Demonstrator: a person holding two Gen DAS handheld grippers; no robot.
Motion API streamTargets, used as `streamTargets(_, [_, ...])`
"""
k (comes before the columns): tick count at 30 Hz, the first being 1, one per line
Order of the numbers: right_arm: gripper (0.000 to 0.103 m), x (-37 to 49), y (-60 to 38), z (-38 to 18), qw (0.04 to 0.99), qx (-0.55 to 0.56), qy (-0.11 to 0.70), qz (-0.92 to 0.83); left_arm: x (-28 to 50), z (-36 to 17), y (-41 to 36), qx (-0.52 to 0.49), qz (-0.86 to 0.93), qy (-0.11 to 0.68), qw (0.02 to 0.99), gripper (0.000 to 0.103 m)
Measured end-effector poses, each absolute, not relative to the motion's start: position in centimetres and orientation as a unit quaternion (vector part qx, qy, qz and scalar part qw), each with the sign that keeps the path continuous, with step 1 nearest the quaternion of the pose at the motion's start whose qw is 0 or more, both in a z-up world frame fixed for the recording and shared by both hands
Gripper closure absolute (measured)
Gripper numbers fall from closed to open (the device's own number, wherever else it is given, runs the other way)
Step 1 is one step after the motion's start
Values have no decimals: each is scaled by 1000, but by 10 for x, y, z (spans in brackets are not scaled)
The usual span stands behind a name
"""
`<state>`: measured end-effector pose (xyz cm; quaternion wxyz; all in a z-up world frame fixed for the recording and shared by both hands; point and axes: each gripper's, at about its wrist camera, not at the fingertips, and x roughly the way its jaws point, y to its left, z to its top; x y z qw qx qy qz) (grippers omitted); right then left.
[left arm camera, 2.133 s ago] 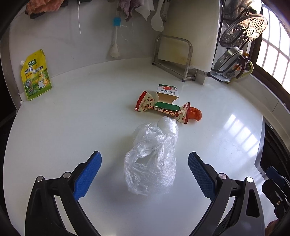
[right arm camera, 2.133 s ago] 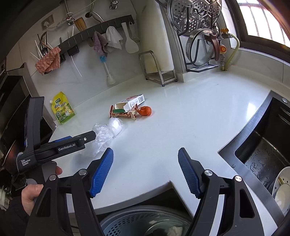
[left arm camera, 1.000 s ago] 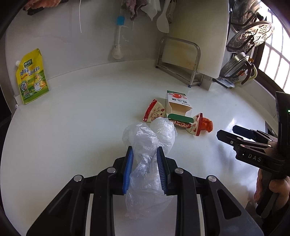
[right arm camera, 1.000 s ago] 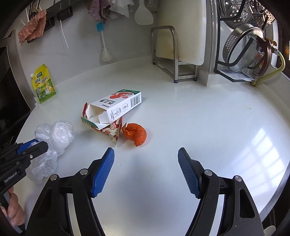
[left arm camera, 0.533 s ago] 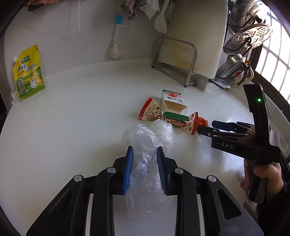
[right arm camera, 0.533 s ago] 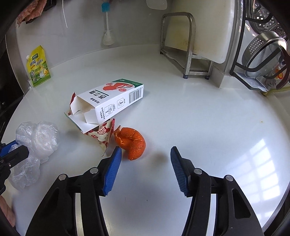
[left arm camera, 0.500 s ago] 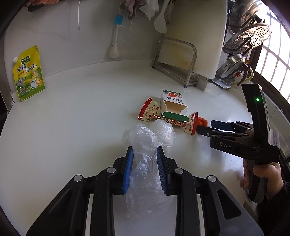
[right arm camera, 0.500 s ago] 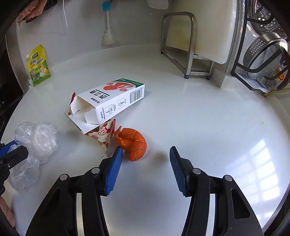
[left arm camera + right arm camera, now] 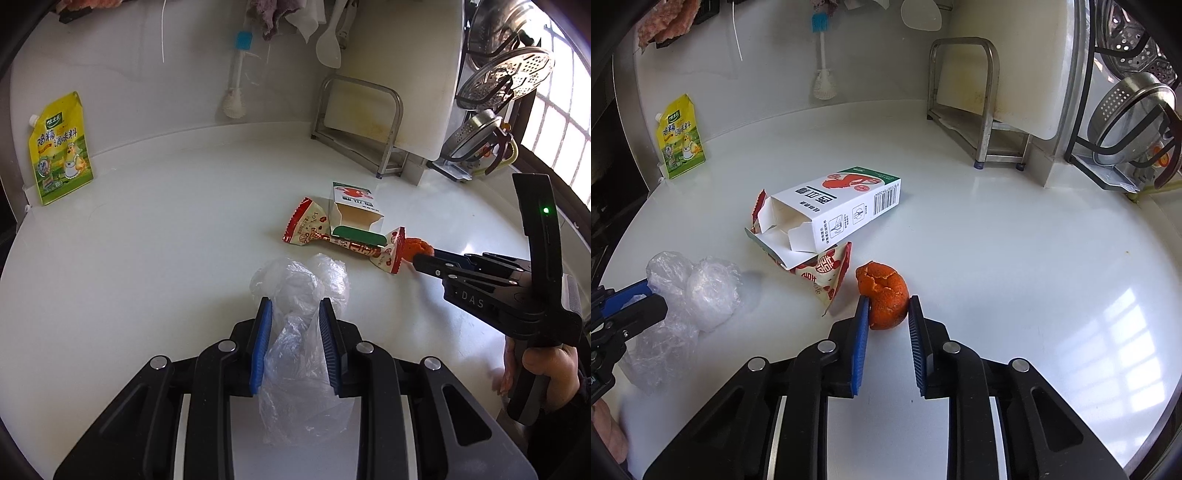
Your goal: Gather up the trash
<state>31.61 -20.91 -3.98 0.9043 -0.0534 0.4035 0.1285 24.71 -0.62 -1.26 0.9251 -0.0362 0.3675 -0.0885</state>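
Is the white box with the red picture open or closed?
Open. The box lies on its side, end flaps folded out, and its inside looks empty.

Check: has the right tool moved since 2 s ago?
Yes. The right tool has advanced across the countertop toward the white carton, away from the sink edge, and its blue pads now close around the orange peel.

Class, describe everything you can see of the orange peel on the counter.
The orange peel is a curled, domed piece of rind, bright orange and pebbled, with a torn, jagged upper edge. It rests on the white counter, just right of the red-and-white wrapper. The right gripper closes around its near half, blue pads at both sides. From the left wrist view only a sliver shows.
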Motion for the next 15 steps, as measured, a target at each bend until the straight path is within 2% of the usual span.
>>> streamTargets(15, [83,187,-237,-17,927,18,367,76,184,14,-4,-33,-100,348,931,76])
